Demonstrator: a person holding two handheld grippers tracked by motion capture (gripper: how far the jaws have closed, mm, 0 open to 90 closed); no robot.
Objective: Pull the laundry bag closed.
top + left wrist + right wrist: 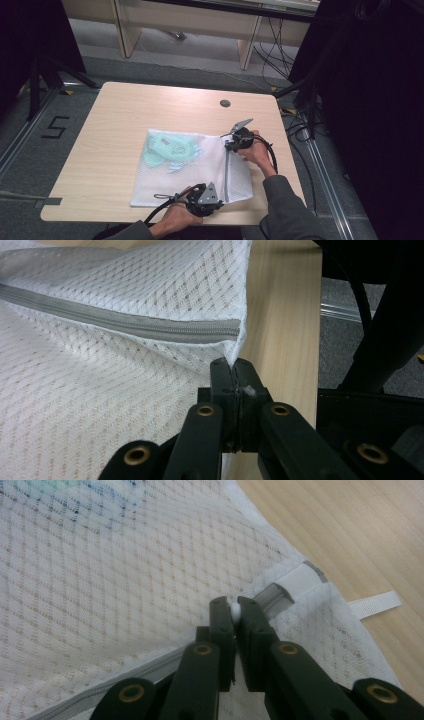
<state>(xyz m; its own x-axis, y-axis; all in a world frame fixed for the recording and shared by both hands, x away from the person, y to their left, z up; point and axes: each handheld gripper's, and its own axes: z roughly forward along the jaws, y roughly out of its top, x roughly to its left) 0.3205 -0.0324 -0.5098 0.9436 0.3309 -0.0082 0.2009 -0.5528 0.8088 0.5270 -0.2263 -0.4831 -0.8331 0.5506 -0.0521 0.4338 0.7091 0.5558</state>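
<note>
**Zipper run on a mesh laundry bag: closed end anchored, pull pinched**

The step in hand is judged to be a zipper run along the right edge of a white mesh laundry bag. The left gripper is clamped shut on the bag's near corner, just past the closed end of the grey zipper. The right gripper is closed on a small white zipper pull at the far end, beside a white tab.

- Best done, by judgement, with the left corner kept pinned and tension held along the zipper line, so the mesh is not bunched ahead of the slider.
- The pull should be drawn straight along the teeth, low to the tabletop, not lifted.
- Risk noted: the pull is small and round, and is gripped only at the jaw tips, so a slip is possible.

The bag lies flat on the right half of the pale wood tabletop, near its front edge. Diamond-weave mesh, semi-transparent. Pale green garments are seen through it at the far left corner.
</note>
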